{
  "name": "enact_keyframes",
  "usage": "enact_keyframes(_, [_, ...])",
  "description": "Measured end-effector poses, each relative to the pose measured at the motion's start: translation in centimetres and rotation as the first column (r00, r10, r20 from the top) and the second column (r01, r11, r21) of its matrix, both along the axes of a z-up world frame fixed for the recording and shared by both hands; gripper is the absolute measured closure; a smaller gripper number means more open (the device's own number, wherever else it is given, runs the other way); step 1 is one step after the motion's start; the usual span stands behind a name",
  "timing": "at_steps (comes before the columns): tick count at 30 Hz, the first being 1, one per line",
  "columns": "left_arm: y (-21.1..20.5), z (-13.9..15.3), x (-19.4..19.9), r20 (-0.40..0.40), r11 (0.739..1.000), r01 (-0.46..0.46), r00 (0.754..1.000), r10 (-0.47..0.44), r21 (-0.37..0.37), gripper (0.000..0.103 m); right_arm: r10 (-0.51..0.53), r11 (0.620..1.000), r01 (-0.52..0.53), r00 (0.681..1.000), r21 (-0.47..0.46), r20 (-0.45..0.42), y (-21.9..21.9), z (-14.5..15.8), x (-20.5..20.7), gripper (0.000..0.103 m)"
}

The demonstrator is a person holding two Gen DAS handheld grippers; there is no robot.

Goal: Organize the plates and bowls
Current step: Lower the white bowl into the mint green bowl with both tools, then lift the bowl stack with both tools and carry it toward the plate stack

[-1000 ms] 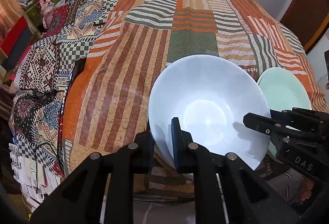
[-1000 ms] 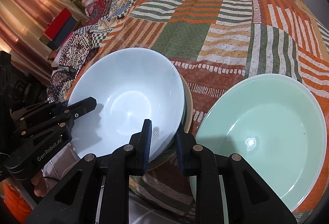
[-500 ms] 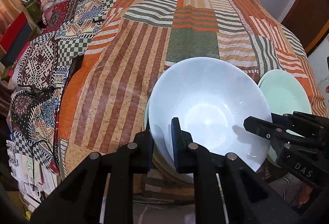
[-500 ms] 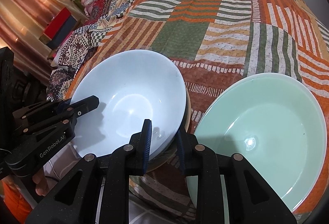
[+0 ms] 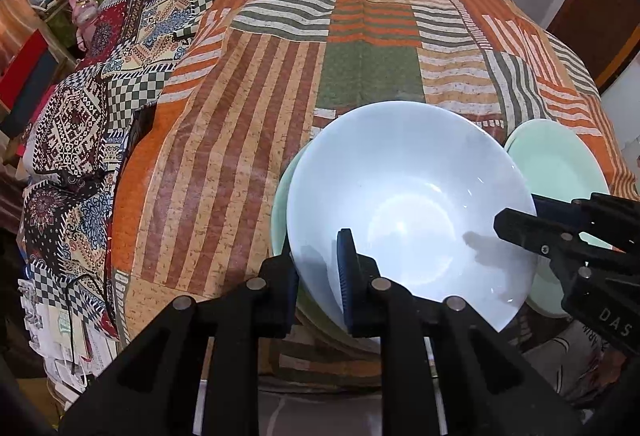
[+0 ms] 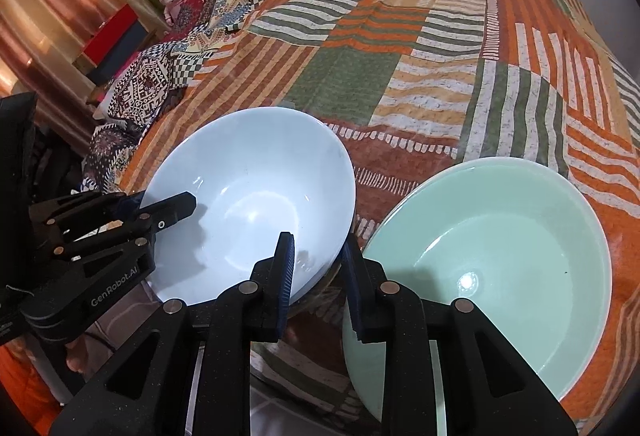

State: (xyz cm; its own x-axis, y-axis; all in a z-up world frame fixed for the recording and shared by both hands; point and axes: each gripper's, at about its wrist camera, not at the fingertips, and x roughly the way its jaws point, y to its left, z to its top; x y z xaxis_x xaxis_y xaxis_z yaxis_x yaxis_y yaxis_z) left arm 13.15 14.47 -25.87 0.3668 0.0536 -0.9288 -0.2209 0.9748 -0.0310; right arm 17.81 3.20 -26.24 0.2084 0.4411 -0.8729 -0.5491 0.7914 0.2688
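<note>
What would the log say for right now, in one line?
left gripper: grips white bowl | right gripper: grips white bowl | green plate: beside it

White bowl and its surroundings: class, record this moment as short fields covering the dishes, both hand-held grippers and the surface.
Main item: white bowl, upright, empty
Beneath it: pale green dish, only its rim showing
Beside it: green plate, empty
Left hand-held gripper: shut on the white bowl's near rim, one finger inside
Right hand-held gripper: shut on the same bowl's rim, on the side nearest the green plate
Surface: patchwork cloth
</note>
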Motion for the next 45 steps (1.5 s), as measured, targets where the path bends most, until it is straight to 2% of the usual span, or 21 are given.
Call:
enact_keyframes(7, [-0.3, 0.4, -0.3, -0.002, 1.0, 0.015, 1.0, -0.015, 0.004, 0.084, -0.007, 1.0, 0.007, 1.0, 0.008, 0.006, -0.4, 0.2, -0.2, 0.077])
enact_keyframes(12, [0.6, 1.1, -0.9, 0.021, 0.998, 0.002, 1.0, -0.001, -0.062, 0.077, -0.02, 1.0, 0.02, 1.0, 0.012, 0.016, -1.0, 0.4, -0.2, 0.073])
enact_keyframes(14, [0.8, 1.4, -1.0, 0.028, 0.998, 0.002, 1.0, 0.0, -0.061, 0.07, -0.035, 0.999, 0.034, 0.999, 0.018, 0.017, -1.4, 0.4, -0.1, 0.072])
enact_keyframes(15, [0.8, 1.6, -1.2, 0.042, 0.999, -0.001, 0.999, 0.002, -0.044, 0.061, -0.039, 0.999, 0.038, 0.999, 0.02, 0.016, -1.6, 0.5, 0.0, 0.072])
enact_keyframes(16, [0.8, 1.9, -1.4, 0.059, 0.999, 0.0, 0.998, 0.002, -0.033, 0.057, -0.044, 0.999, 0.043, 0.999, 0.025, 0.015, -1.7, 0.5, 0.1, 0.072])
enact_keyframes(20, [1.4, 2.8, -2.2, 0.1, 0.999, 0.013, 0.995, -0.01, -0.037, 0.055, -0.057, 0.997, 0.057, 0.998, 0.048, 0.007, -1.9, 0.7, 0.5, 0.072])
enact_keyframes(22, [1.9, 2.7, -2.4, 0.102, 0.999, 0.003, 0.995, 0.001, -0.04, 0.05, -0.059, 0.997, 0.059, 0.998, 0.054, 0.001, -1.8, 0.6, 0.7, 0.069])
enact_keyframes(28, [4.1, 0.5, -2.5, 0.052, 0.991, -0.062, 0.996, 0.068, -0.119, 0.049, -0.046, 0.997, 0.046, 0.999, 0.056, -0.012, -1.0, -0.2, 1.3, 0.068])
enact_keyframes(39, [3.1, -2.3, -1.8, 0.031, 0.978, -0.025, 0.999, 0.032, -0.206, 0.05, -0.02, 0.997, 0.026, 0.996, 0.069, -0.085, 0.4, -2.3, 2.4, 0.068])
enact_keyframes(41, [3.2, -3.0, -1.6, 0.017, 0.968, -0.035, 0.999, 0.041, -0.249, 0.05, -0.008, 0.998, 0.014, 0.996, 0.065, -0.091, 0.7, -2.6, 2.3, 0.065])
enact_keyframes(45, [3.3, -4.0, -1.6, -0.007, 0.943, -0.047, 0.999, 0.047, -0.329, 0.058, 0.002, 0.999, 0.002, 0.997, 0.052, -0.081, 1.1, -2.8, 2.2, 0.065])
